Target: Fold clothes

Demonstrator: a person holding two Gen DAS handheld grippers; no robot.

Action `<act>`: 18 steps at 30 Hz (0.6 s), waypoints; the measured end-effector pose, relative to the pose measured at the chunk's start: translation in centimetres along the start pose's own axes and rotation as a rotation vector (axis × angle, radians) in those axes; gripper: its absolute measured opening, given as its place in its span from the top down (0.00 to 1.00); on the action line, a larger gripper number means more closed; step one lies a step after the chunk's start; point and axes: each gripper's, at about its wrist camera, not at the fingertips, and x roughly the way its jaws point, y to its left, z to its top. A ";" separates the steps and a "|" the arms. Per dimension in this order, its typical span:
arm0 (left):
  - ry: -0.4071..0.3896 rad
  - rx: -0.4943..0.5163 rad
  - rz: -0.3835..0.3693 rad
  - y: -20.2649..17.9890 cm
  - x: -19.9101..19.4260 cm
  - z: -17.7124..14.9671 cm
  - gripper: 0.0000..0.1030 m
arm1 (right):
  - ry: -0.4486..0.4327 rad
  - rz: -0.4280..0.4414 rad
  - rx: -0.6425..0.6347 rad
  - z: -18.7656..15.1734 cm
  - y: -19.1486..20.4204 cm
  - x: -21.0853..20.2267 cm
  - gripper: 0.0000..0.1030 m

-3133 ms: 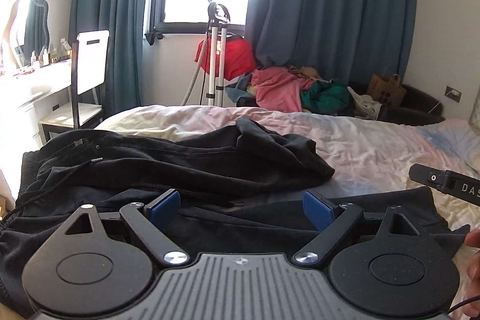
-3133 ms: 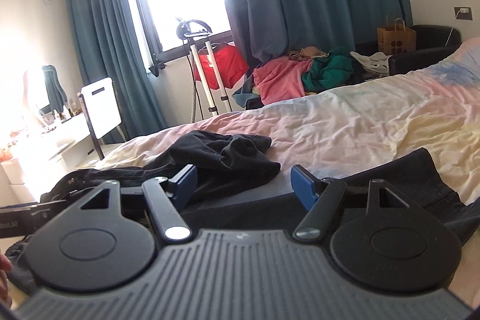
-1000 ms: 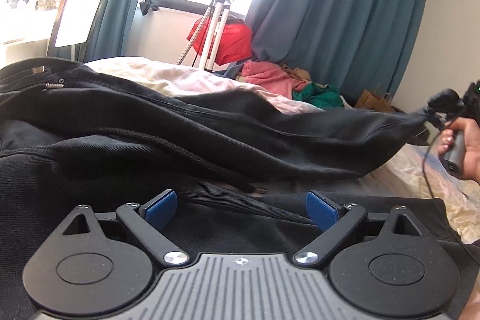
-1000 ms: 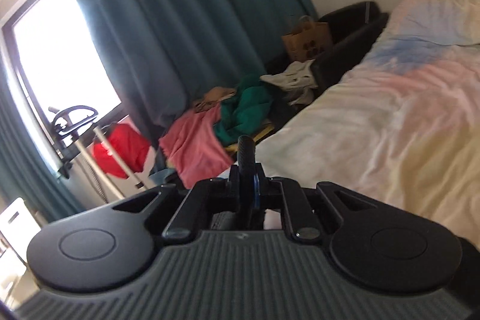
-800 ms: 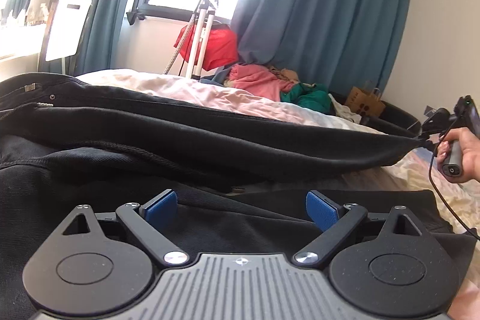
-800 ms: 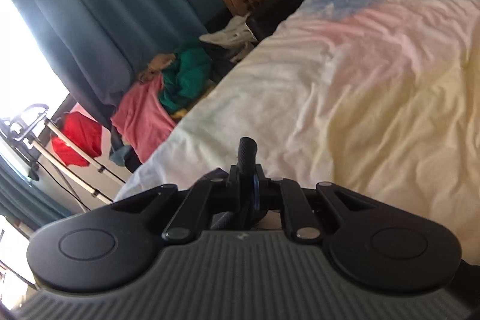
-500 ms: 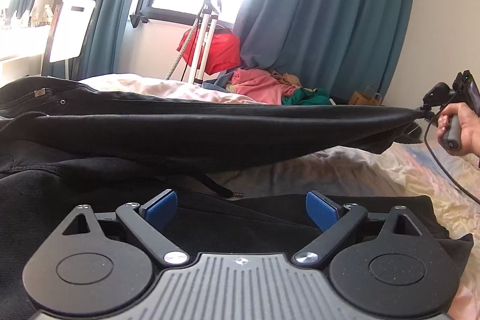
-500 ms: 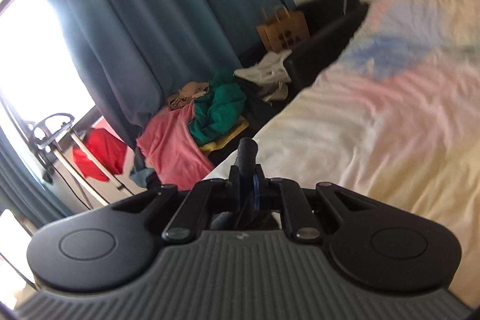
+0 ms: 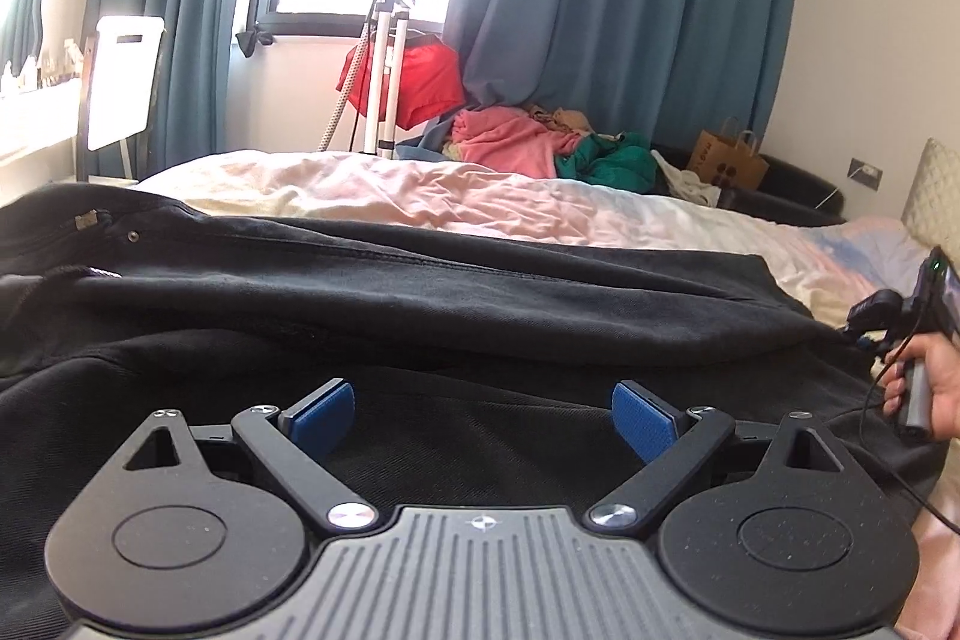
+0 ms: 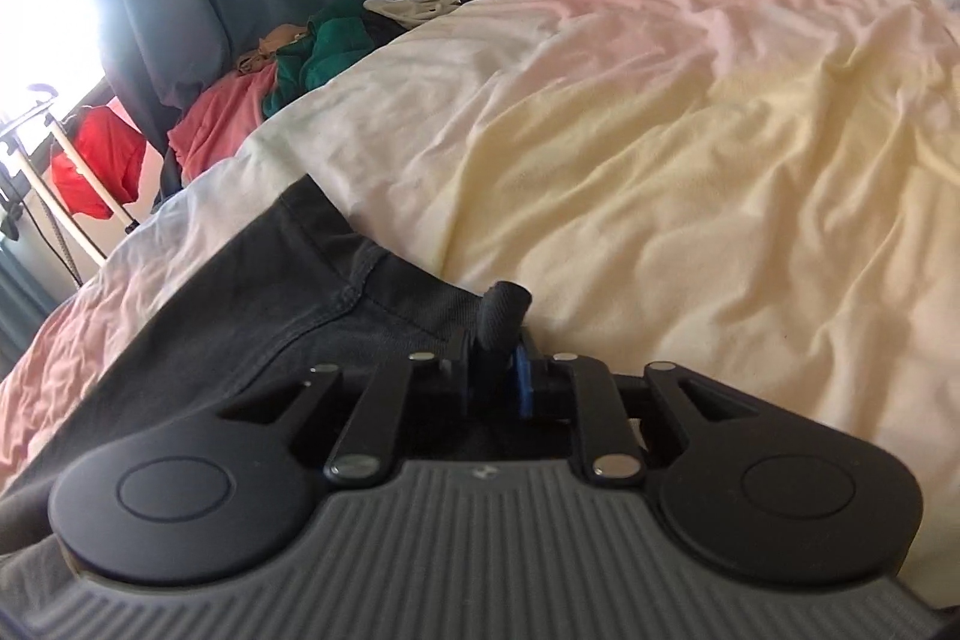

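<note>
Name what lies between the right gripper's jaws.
Right wrist view: a corner of the black garment, between the right gripper's jaws, which have just been opening.

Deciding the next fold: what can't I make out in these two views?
- Right wrist view: the right gripper has just been opening its jaws with a bunched tip of the black garment between them. The fabric hides whether the pads grip it.
- Left wrist view: the garment's near edge is hidden by the left gripper, and its left end is cut off by the frame.
</note>
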 end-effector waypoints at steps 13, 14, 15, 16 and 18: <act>-0.042 0.019 0.069 -1.8 -8.1 1.8 0.08 | -0.051 0.164 -0.302 -1.3 6.8 -16.9 0.79; -0.043 0.016 0.075 -1.9 -8.7 1.6 0.08 | -0.052 0.203 -0.323 -1.8 7.5 -18.6 0.79; -0.050 0.025 0.079 -2.1 -9.4 1.5 0.08 | -0.053 0.233 -0.349 -2.5 8.2 -20.0 0.79; -0.057 0.035 0.084 -2.3 -10.1 1.4 0.08 | -0.053 0.258 -0.376 -3.3 8.9 -21.5 0.79; -0.071 0.051 0.090 -2.7 -11.5 1.2 0.08 | -0.052 0.306 -0.430 -4.8 10.4 -24.3 0.79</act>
